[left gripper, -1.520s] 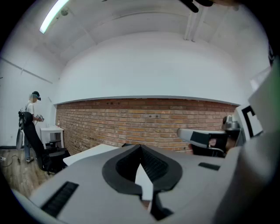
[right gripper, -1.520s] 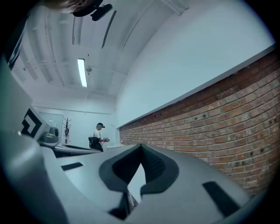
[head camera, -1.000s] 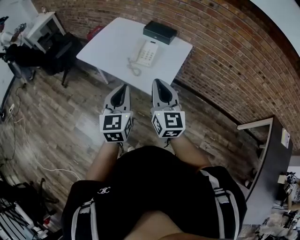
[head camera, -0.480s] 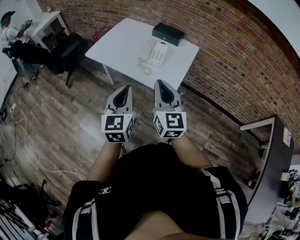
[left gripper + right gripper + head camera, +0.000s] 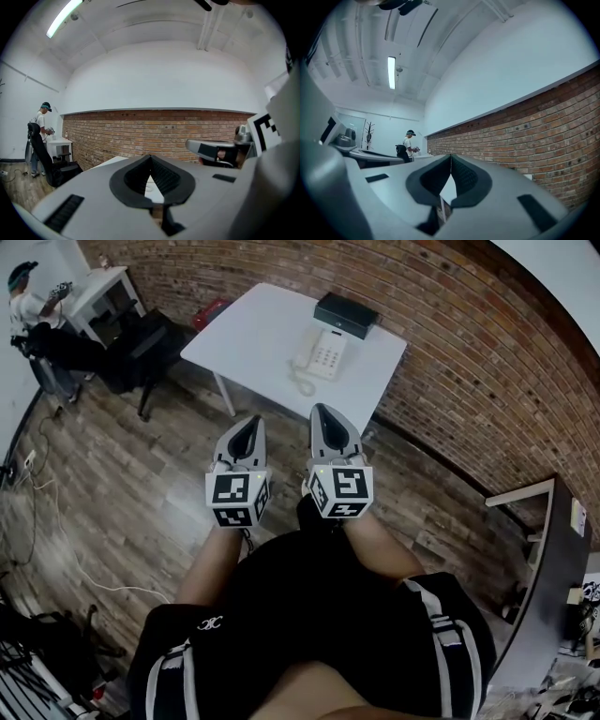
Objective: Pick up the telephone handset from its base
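A white telephone [image 5: 322, 354] lies on a white table [image 5: 262, 329] against the brick wall, its handset [image 5: 306, 352] resting on the base's left side and a coiled cord [image 5: 302, 385] trailing toward the table's near edge. Both grippers are held side by side in front of the person's body, short of the table and pointing at it. My left gripper [image 5: 251, 420] is shut with nothing in it, as the touching tips [image 5: 150, 157] show in the left gripper view. My right gripper [image 5: 322, 410] is shut and holds nothing too [image 5: 451, 156].
A black box [image 5: 346, 314] sits on the table behind the phone. A black office chair [image 5: 141, 343] and a small white table [image 5: 98, 285] stand at the left, with a person [image 5: 33, 310] beside them. A dark desk [image 5: 544, 559] stands at the right. Cables [image 5: 56, 559] lie on the wooden floor.
The table and phone have shifted down and right in the head view as the person and both grippers came closer. Both grippers stayed shut, side by side.
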{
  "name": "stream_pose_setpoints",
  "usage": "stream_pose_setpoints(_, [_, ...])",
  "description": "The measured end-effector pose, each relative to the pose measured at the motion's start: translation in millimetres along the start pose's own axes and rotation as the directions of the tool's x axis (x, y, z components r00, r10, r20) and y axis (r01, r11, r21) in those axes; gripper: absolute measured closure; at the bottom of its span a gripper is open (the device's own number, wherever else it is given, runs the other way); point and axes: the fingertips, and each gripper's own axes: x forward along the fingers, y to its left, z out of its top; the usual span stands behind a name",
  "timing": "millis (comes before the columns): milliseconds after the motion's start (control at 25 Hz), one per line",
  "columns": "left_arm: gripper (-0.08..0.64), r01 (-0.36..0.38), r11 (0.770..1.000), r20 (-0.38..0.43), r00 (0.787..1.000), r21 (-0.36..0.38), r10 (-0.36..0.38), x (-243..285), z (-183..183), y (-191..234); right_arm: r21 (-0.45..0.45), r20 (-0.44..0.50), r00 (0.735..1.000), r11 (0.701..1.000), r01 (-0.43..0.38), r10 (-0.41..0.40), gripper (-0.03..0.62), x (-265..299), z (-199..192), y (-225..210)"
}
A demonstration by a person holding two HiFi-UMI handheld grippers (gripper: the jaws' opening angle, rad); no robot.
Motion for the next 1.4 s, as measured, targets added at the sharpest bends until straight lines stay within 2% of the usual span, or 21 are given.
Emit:
stream_pose_setpoints(360, [0.558,-0.034,0.999,0.001,0.999,0.022,0.034,41.3,4.3,31.5,0.013,0.020,1.000,1.000,-0.003,0.002,0.594,55.7,-3.2,-10.2])
stream_pose_setpoints(600, [0.558,-0.018,1.000,-0.022,1.000,0.021,0.019,92.5,6.8,50.2,0.026,0.026,1.000,1.000,-0.009,0.008,0.594,103.4,-8.2,-29.0])
stream_pose_setpoints(1120, [0.558,-0.018,1.000,-0.067,0.998,0.003,0.018,200.1,14.6,94.9,0.036,-0.046,0.999,0.999,0.011,-0.009,0.594,212.0,-26.4,-79.0])
stream_pose_setpoints(1400, [0.558,0.010,1.000,-0.098,0.995,-0.009,-0.011,254.2,8.6,98.6,0.024,-0.105,0.994,0.999,0.025,-0.022,0.594,253.2,-45.0,-110.4])
